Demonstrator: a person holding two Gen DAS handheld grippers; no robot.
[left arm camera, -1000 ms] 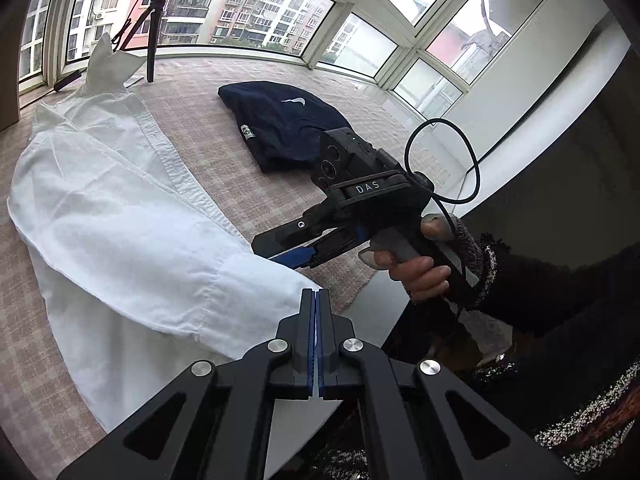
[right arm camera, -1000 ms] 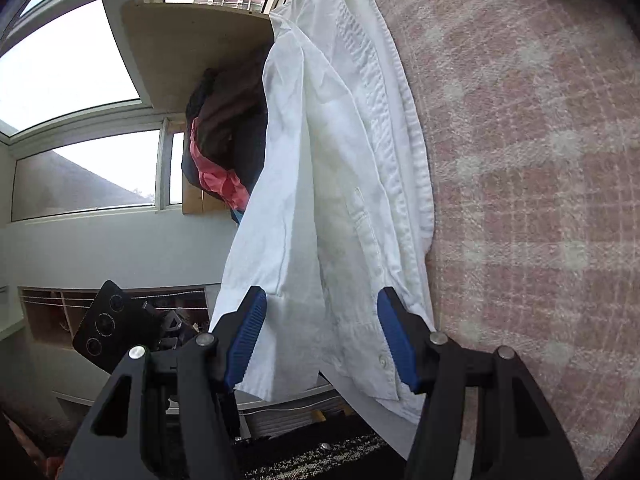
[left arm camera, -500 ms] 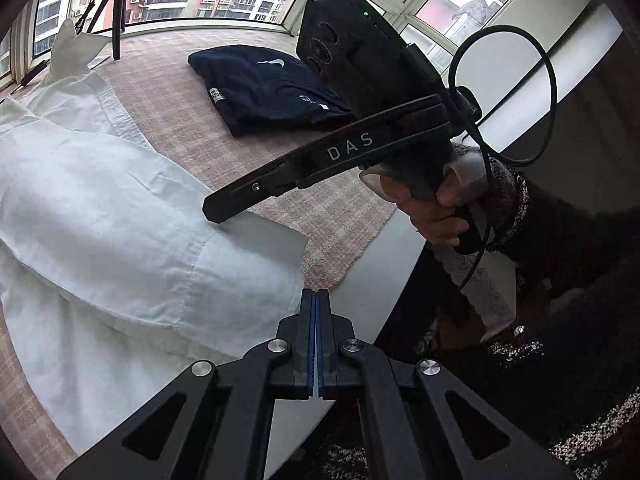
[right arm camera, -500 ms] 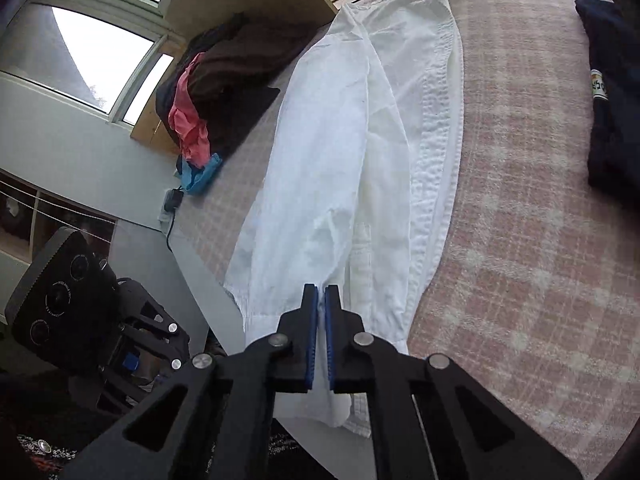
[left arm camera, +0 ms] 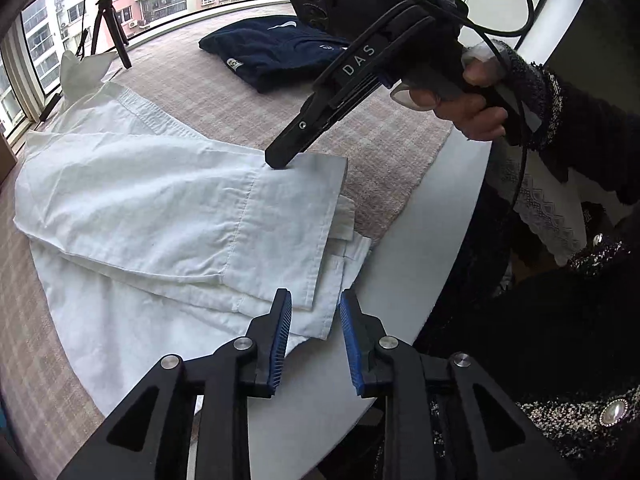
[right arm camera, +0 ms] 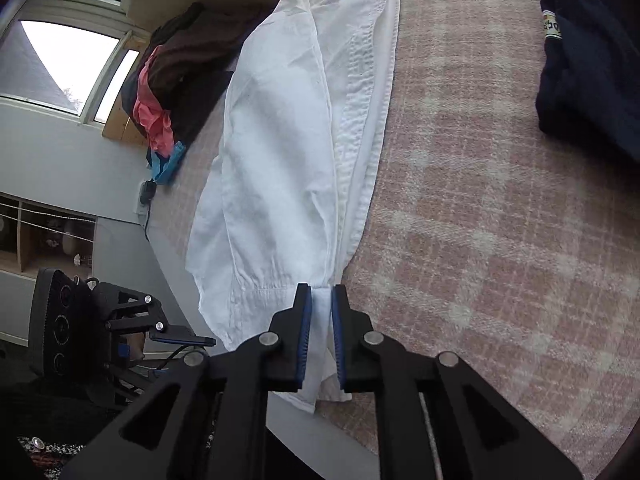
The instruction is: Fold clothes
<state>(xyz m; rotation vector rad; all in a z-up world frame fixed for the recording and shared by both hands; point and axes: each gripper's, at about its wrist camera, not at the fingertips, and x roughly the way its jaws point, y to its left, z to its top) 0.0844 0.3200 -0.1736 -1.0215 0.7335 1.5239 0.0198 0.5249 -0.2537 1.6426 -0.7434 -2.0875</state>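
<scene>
The white shirt [left arm camera: 132, 200] lies on the plaid tablecloth [right arm camera: 500, 200], its long axis running away from the table's near edge, where the cuff end rests. The right gripper [right arm camera: 319, 300] sits at the cuff's far corner, jaws opening with cuff fabric between them, apparently still pinched. The left gripper [left arm camera: 314, 312] hovers nearer the cuff's near corner, jaws opening and gripping nothing.
</scene>
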